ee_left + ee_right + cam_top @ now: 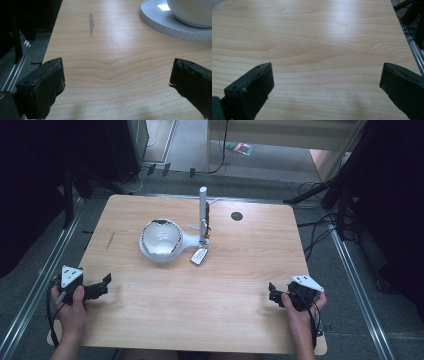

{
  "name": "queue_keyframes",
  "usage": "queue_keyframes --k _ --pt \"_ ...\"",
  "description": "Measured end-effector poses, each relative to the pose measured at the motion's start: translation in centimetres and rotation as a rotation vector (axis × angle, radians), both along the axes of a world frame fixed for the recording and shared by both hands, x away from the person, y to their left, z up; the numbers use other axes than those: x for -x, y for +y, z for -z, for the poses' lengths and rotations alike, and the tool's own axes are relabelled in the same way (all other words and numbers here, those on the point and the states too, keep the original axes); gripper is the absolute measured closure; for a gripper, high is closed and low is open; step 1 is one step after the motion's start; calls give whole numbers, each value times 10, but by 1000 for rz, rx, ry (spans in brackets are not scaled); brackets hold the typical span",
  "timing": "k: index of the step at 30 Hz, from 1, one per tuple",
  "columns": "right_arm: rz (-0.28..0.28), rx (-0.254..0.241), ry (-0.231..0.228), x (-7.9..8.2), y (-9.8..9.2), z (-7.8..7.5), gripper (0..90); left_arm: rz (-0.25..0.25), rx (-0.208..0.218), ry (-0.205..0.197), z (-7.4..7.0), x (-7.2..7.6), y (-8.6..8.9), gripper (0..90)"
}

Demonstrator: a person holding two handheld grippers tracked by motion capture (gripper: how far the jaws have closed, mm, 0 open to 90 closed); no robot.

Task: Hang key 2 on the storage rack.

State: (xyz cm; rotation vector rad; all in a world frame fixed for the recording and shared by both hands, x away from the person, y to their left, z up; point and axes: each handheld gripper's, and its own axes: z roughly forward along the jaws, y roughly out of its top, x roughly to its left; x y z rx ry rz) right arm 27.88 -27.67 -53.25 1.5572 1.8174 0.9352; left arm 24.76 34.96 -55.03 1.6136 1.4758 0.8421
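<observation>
At near edge | left hand-held gripper [106, 281] open | right hand-held gripper [271, 291] open

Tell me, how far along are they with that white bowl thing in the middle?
Nothing looks done yet. The white bowl sits on its white base beside an upright white post, untouched. Nothing is in hand: the left gripper and right gripper rest at the near corners of the table, jaws open and holding nothing. Reaching in and handling the bowl all seems left to do.
</observation>
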Motion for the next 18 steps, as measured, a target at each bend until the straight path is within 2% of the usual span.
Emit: queue_keyframes --k 12,18 --pt "30 -15 6 19 -20 5 0 0 -1 2 0 0 0 1" --pt "20 -21 -5 27 -28 4 0 1 1 0 0 0 0 2"
